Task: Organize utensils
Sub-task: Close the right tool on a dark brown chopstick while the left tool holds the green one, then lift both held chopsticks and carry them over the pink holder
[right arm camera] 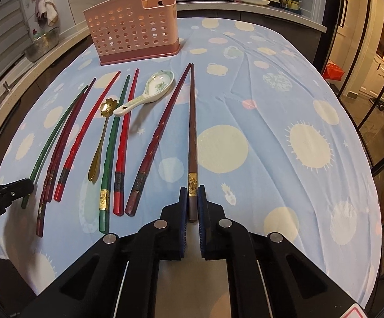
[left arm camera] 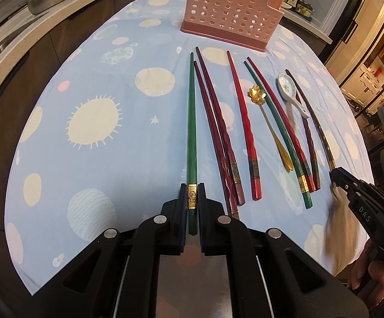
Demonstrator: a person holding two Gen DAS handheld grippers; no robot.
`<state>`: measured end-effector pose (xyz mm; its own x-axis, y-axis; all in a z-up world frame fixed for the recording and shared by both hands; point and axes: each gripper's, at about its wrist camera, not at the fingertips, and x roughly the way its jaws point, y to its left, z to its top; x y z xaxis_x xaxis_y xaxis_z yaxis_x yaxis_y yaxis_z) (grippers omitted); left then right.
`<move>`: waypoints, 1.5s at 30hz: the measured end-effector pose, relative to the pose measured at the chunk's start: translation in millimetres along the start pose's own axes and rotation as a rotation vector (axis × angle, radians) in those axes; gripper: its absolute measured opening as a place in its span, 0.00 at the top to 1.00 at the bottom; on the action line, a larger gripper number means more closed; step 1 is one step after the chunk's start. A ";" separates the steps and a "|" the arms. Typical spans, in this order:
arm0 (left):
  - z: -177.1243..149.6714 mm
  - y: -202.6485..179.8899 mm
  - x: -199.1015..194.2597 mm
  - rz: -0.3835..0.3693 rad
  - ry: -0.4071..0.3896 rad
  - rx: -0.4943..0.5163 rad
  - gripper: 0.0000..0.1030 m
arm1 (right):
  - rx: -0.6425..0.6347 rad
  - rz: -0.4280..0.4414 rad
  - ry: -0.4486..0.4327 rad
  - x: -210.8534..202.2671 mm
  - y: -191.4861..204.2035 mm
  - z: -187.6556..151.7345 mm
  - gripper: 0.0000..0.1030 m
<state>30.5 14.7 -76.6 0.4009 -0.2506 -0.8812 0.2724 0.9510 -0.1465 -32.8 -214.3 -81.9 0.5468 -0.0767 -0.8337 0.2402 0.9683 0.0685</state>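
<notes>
While each hand-held gripper (left arm camera: 192,193) (right arm camera: 192,196) clamps a chopstick (left arm camera: 192,122) (right arm camera: 192,132), their blunt ends stay hidden.

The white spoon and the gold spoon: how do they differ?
The white spoon is ceramic with a green print and a short, broad handle; the gold spoon is metal with a long, thin one. The white spoon's bowl is a deep oval, the gold spoon's flower-shaped. Both lie on the tablecloth among chopsticks.

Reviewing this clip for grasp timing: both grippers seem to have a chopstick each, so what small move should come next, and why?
Probably lift both together. The left gripper has its jaws shut on the green chopstick at its gold band, and the right gripper likewise on the brown chopstick. Both sticks lie flat on the tablecloth, and the pink utensil holder stands beyond them.
</notes>
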 end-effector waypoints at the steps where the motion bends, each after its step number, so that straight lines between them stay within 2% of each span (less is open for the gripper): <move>1: -0.7 0.2 -3.0 -0.002 -0.006 -0.001 0.93 | 0.001 0.002 -0.004 -3.1 -0.7 -0.6 0.93; 7: -0.9 1.4 -29.5 -0.015 -0.062 -0.004 0.93 | 0.021 0.024 -0.067 -31.8 -6.5 3.7 0.93; 14: 16.7 1.6 -73.7 -0.036 -0.178 -0.002 0.93 | 0.058 0.061 -0.212 -79.7 -20.3 32.4 0.93; 18: 39.9 -0.3 -94.9 -0.041 -0.258 0.008 0.93 | 0.057 0.073 -0.287 -96.7 -26.8 57.3 0.93; 26: 96.2 -2.2 -120.5 0.008 -0.391 0.030 0.93 | 0.045 0.076 -0.396 -110.0 -32.4 107.5 0.93; 37: 157.9 -11.7 -127.3 0.028 -0.462 0.060 0.93 | 0.031 0.080 -0.465 -115.4 -32.9 166.3 0.93; 45: 206.1 -23.1 -149.3 0.009 -0.544 0.086 0.93 | 0.015 0.131 -0.520 -126.4 -24.2 221.4 0.93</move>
<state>144.6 -7.3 151.0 0.7918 -0.3218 -0.5191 0.3282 0.9410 -0.0826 69.9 -280.7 143.1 0.8970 -0.0669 -0.4369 0.1529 0.9744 0.1648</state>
